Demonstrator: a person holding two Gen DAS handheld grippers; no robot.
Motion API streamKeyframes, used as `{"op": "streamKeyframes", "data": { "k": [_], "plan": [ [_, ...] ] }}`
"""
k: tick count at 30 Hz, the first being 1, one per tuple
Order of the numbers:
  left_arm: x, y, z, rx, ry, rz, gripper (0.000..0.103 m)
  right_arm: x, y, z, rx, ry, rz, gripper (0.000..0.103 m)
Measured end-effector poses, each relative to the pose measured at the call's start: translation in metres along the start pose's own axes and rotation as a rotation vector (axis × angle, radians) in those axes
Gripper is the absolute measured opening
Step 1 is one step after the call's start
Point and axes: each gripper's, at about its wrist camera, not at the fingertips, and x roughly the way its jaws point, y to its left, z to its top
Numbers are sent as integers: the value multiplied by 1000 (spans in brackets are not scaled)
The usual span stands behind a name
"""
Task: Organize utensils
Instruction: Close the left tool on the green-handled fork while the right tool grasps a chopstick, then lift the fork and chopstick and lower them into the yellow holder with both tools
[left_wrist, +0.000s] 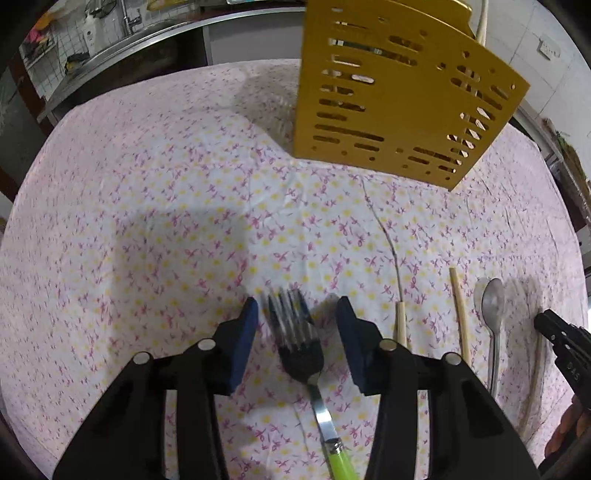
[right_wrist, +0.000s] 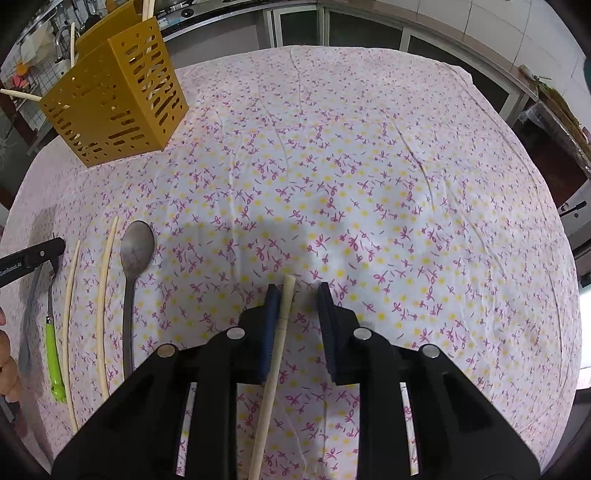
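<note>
A fork with a green handle (left_wrist: 301, 347) lies on the flowered tablecloth between the fingers of my open left gripper (left_wrist: 297, 321), which does not touch it. A cream chopstick (right_wrist: 275, 363) lies between the fingers of my open right gripper (right_wrist: 298, 306), against the left pad (right_wrist: 271, 317). The yellow slotted utensil holder (left_wrist: 399, 92) stands at the far side with chopsticks inside; it also shows in the right wrist view (right_wrist: 114, 96). A metal spoon (left_wrist: 493, 317) and two more chopsticks (left_wrist: 460, 317) lie between the two grippers.
The flowered tablecloth (right_wrist: 369, 184) covers a round table. A kitchen counter with a sink (left_wrist: 122, 44) runs behind the table. Cabinets (right_wrist: 351, 29) line the back wall. A thin stick (left_wrist: 400, 321) lies just right of my left gripper.
</note>
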Motion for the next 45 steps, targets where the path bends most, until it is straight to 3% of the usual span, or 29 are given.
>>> {"op": "streamKeyframes", "data": {
  "k": [3, 5, 7, 15, 20, 26, 37, 45],
  "plan": [
    [3, -7, 5, 24, 1, 18, 40, 0, 0, 0, -3, 6, -2, 20],
    [3, -8, 5, 34, 2, 4, 27, 1, 0, 0, -7, 12, 0, 17],
    [3, -12, 6, 49, 1, 1, 23, 1, 0, 0, -5, 14, 6, 13],
    [-6, -17, -8, 74, -19, 4, 22, 2, 2, 8, -10, 6, 18, 7],
    [-14, -14, -13, 71, -45, -9, 21, -10, 5, 13, -2, -57, 42, 7],
    [-52, -11, -15, 74, -164, -16, 21, -26, 11, 25, 3, -143, 86, 7],
    [-145, -17, 5, 88, -499, -43, 21, -79, 32, 63, -10, -376, 182, 7],
    [-183, -24, 40, 100, -611, -52, 14, -103, 47, 104, -42, -485, 208, 7]
  ]
}}
